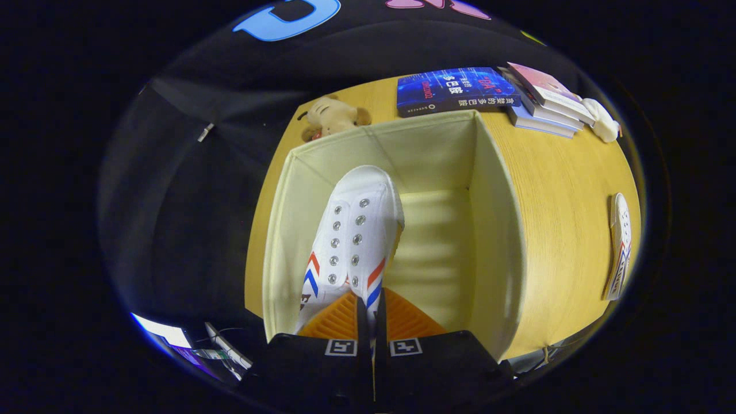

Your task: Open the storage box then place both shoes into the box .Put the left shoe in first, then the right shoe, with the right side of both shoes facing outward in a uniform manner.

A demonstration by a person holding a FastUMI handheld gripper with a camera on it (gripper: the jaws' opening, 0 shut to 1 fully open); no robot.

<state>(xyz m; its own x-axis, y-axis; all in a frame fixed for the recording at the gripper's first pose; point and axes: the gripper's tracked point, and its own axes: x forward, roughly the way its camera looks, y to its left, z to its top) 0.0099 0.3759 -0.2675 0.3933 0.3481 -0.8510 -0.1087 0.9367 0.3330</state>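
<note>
A white canvas shoe with red and blue stripes hangs toe-down over the open cream fabric storage box. My gripper is shut on the shoe's heel collar, both fingers pressing on its edge. The shoe's toe points into the left half of the box, whose pale bottom shows to the right of it. A second matching white shoe lies on the wooden table well to the right of the box.
Beyond the box lie a blue book and a stack of books, with a small white object beside them. A plush toy sits behind the box's left corner. The table's left edge runs close to the box.
</note>
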